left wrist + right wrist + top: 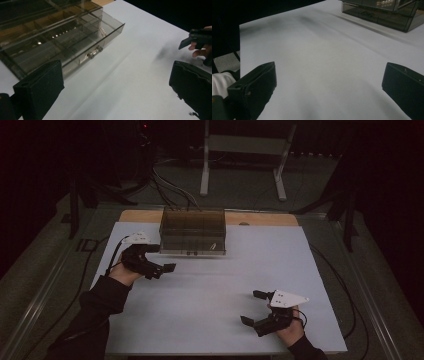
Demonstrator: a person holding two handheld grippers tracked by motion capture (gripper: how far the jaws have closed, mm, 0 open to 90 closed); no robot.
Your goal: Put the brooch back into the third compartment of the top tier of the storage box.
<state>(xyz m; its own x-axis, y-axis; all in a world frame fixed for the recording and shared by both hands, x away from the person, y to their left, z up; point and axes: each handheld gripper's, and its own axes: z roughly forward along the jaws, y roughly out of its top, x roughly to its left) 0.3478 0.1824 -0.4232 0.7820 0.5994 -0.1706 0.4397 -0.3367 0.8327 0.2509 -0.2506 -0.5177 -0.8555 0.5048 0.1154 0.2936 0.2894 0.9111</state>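
The left gripper [161, 258] hovered just beside a smoked plastic drawer box [193, 231], jaws apart; the right gripper [253, 307], well away, also gaped.

Smoky clear drawer box [193, 231] sits at bench [200, 320] far edge, left gripper [161, 259] just beside its front-left, jaws apart; right gripper [254, 307] well apart, jaws spread.

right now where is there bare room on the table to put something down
The white sheet is bare between the left gripper and the right gripper, and along its right side beyond the smoked clear drawer box. It is tight only at the far left, where the left gripper sits near the box's front.
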